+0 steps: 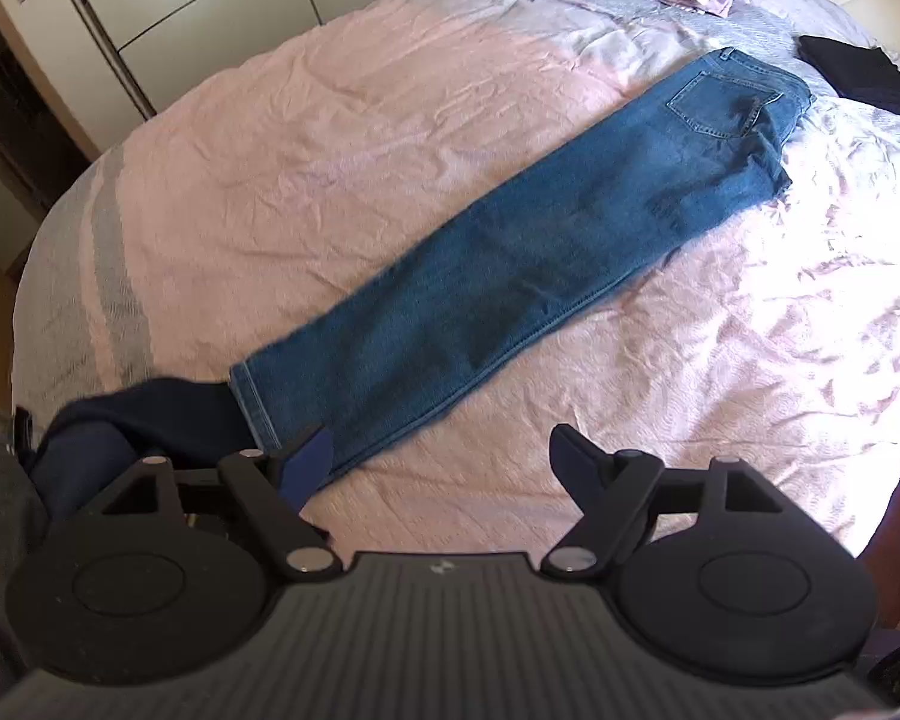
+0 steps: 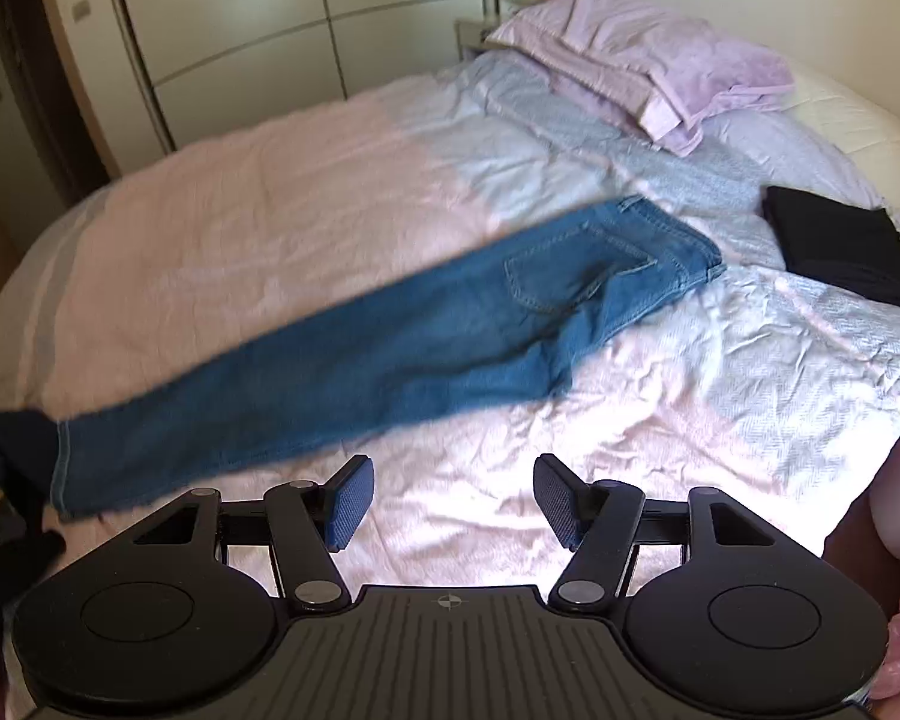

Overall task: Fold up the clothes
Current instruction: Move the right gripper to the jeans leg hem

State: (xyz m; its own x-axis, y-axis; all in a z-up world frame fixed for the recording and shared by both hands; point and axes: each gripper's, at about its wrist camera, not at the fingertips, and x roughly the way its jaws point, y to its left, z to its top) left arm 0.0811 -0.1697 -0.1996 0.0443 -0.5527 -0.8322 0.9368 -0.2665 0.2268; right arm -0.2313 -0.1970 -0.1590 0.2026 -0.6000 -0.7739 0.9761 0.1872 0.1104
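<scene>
Pink bedspread (image 1: 330, 180) with jeans (image 1: 510, 252) lying flat, waistband toward 2 o'clock, hem toward 8. Left gripper (image 1: 438, 456) and right gripper (image 2: 447, 501) both spread wide, holding nothing.

The jeans (image 1: 528, 252) lie flat on the bed (image 1: 342, 138), folded lengthwise with one leg on the other, running diagonally from the hem at the near left to the waist at the far right. Beside the hem, at the bed's near left edge, lies a dark garment (image 1: 150, 414) (touching the hem, as far as the left wrist view shows). Beyond the waist, further right, a folded dark garment (image 2: 840, 246) rests on the bed, apart from the jeans. Pillows (image 2: 648, 60) are stacked at the far end, behind the waist. A wardrobe (image 2: 240, 30) stands beyond the bed's left side.
</scene>
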